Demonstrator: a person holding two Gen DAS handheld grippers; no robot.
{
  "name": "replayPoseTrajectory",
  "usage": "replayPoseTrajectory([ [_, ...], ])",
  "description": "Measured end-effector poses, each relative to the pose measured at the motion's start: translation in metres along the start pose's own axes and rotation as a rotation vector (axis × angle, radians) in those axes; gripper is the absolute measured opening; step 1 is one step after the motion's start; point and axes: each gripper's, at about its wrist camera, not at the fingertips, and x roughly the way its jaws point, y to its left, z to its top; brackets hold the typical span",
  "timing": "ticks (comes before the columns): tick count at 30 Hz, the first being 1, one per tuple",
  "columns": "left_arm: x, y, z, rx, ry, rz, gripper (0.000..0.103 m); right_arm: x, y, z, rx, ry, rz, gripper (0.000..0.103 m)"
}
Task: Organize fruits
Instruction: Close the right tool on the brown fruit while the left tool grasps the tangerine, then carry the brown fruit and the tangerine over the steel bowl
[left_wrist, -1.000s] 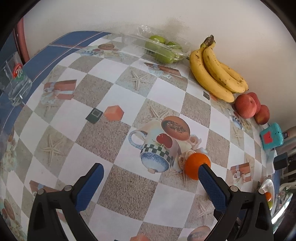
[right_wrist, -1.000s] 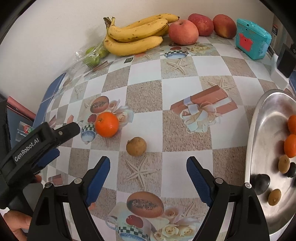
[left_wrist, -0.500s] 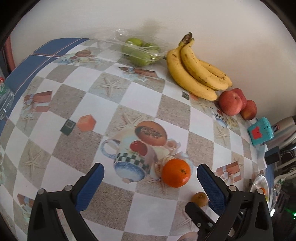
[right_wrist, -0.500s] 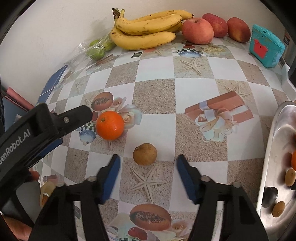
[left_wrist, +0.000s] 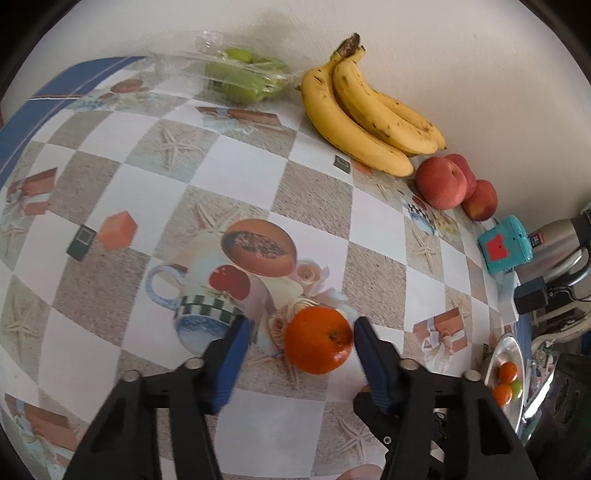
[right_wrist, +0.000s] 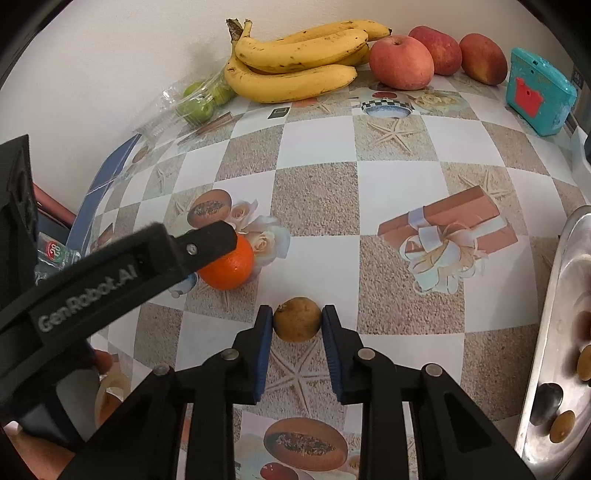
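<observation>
While both fruits sit on the checked, picture-printed desk (right_wrist: 399, 206), the step in hand looks like a double pick-up, and it will go best if each claw finishes squeezing before any lift, then rises straight so nothing rolls away toward the silver metal tray (right_wrist: 554, 332).

The right claw (right_wrist: 297, 319) has just been closing; its blue pads now press both sides of the small round brownish-yellow fruit (right_wrist: 297, 320), which rests on the desk left of the tray.

The left claw (left_wrist: 301, 332) has also just been closing, around the round orange fruit (left_wrist: 318, 340), further from the tray. Its right pad touches the peel, but a gap shows at the left pad, so this grip is not yet made.
</observation>
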Motion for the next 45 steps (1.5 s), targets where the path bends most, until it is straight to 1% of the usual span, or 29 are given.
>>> replayPoseTrajectory([
  [2,0.001,-0.002,-0.001,-0.003,0.006,-0.021,0.048,-0.001,-0.001,-0.001,0.000,0.000,0.003,0.028],
  [3,0.002,-0.003,-0.002,-0.007,0.010,-0.030,0.046,-0.001,0.000,-0.001,0.000,0.000,0.003,0.028],
  [4,0.002,-0.003,-0.002,-0.010,0.014,-0.040,0.042,-0.002,-0.001,-0.001,0.000,0.000,0.003,0.028],
  [5,0.002,-0.004,-0.003,-0.009,0.013,-0.039,0.041,-0.002,-0.001,-0.001,0.001,0.001,0.003,0.028],
  [8,0.001,-0.005,-0.003,-0.002,0.010,-0.035,0.040,-0.002,0.000,-0.002,0.002,0.003,0.002,0.028],
  [14,0.000,-0.001,-0.005,-0.030,0.011,-0.038,0.040,-0.004,-0.001,-0.004,0.005,0.005,0.005,0.028],
  [20,-0.005,0.000,-0.008,-0.039,0.018,-0.017,0.039,-0.011,-0.003,-0.008,0.013,0.000,0.007,0.028],
  [30,-0.023,0.001,-0.022,-0.060,0.029,0.010,0.039,-0.025,-0.005,-0.016,0.034,-0.004,0.008,0.028],
  [36,-0.040,-0.003,-0.027,-0.051,0.010,0.026,0.039,-0.032,-0.004,-0.023,0.039,-0.005,0.009,0.028],
  [38,-0.045,-0.004,-0.029,-0.048,0.015,0.032,0.039,-0.037,-0.003,-0.025,0.033,-0.012,0.002,0.028],
  [45,-0.062,-0.014,-0.033,-0.038,-0.007,0.028,0.039,-0.049,-0.004,-0.031,0.029,-0.021,-0.018,0.028],
])
